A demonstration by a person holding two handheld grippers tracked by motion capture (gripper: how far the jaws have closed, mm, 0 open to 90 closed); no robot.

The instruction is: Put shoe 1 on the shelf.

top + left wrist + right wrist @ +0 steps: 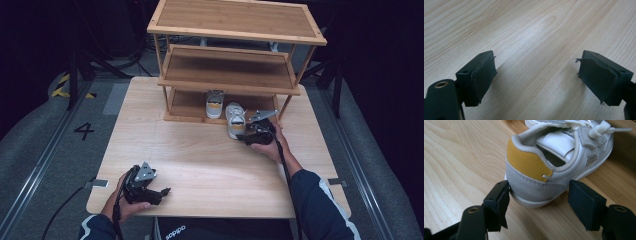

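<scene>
A pale wooden bench (200, 165) carries a three-tier bamboo shoe rack (235, 55) at its far edge. One small white shoe (214, 104) sits on the rack's lowest shelf. A second white shoe with a mustard heel patch (541, 167) stands on the bench just in front of the rack, heel toward the person. The right hand-held gripper (539, 200) brackets that heel, jaws parted; the left pad looks to be brushing the sole edge, the right pad stands clear, so nothing is gripped yet. The left hand-held gripper (164, 191) rests near the front edge, spread wide and empty. The shoe looks light, with a padded collar; the firmer heel counter seems the best hold.
</scene>
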